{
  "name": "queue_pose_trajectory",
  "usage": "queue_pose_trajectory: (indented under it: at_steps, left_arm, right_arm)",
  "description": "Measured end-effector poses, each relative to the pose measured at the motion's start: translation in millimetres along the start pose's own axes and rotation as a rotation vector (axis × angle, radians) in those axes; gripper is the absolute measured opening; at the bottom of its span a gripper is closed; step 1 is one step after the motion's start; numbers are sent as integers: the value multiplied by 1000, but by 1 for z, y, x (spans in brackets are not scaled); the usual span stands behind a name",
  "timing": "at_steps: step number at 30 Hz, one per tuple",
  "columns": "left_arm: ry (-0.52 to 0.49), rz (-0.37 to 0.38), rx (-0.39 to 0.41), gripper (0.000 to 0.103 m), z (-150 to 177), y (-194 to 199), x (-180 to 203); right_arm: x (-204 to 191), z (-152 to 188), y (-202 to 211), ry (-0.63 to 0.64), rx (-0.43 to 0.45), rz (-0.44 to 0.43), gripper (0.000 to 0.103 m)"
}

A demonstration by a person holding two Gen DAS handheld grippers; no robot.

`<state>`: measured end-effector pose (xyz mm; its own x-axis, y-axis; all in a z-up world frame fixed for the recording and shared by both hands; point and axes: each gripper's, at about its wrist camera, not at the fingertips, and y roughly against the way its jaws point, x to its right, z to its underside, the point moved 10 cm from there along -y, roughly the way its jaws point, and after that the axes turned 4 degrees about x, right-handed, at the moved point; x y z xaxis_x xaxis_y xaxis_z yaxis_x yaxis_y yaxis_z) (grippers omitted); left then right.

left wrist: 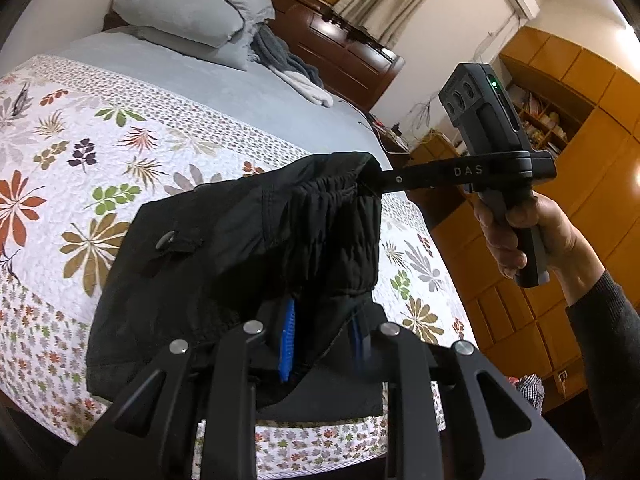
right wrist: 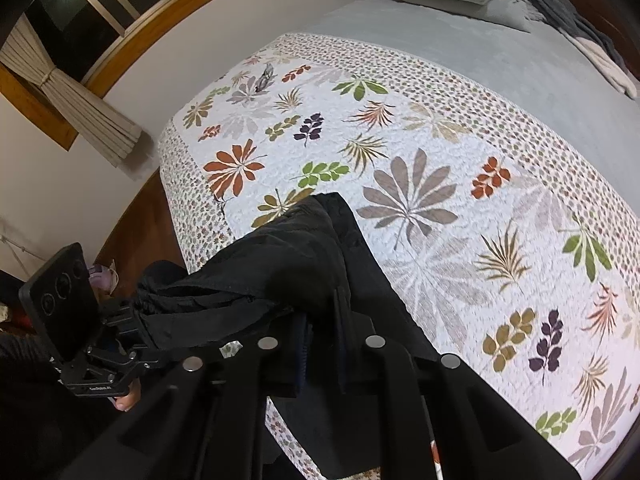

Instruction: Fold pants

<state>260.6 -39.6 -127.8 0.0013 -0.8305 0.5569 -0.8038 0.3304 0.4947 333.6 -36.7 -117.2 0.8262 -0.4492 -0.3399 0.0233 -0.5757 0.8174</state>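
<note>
Black pants [left wrist: 240, 240] hang bunched over the near edge of the bed, held up at the elastic waistband by both grippers. My left gripper [left wrist: 324, 336] is shut on the waistband, its blue pads pinching the cloth. My right gripper [left wrist: 374, 186] shows in the left wrist view, its long black fingers shut on the other end of the waistband. In the right wrist view the pants [right wrist: 288, 264] drape from my right gripper [right wrist: 322, 344] toward the left gripper [right wrist: 140, 320], which grips the gathered band at the lower left.
The bed has a floral leaf-print quilt [right wrist: 440, 184] and a grey sheet [left wrist: 208, 76] beyond it. Grey pillows [left wrist: 188, 8] and a heap of cloth [left wrist: 288, 64] lie by the wooden headboard. Wooden cabinets [left wrist: 560, 184] stand to the right.
</note>
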Motion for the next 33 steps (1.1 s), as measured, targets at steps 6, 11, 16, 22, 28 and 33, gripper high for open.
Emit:
queue_pose_trajectory:
  at_steps: [6,11,16,22,28,33]
  left_arm:
    - [-28,19,-42,20,16,-19,19]
    - [-55,30,-84,20,33,-37,34]
    - [-59,37,-134,20,53,-59,45]
    - [-81,30,-187,20,76,-83,51]
    - [-108,11,-239,20,99,-108,48]
    - [-144,-8,-277,20,120,-124,45]
  right_arm:
    - [21,26,6,-32,8,4,9]
    - [40,50,12,-64,12,3,9]
    - [61,77,11,-101,10,1,9]
    - [85,105,0,-143,-2,-3,8]
    - [105,133,-17,-184,-15,-9,8]
    - [122,156,-32,-233,-11,-20,9]
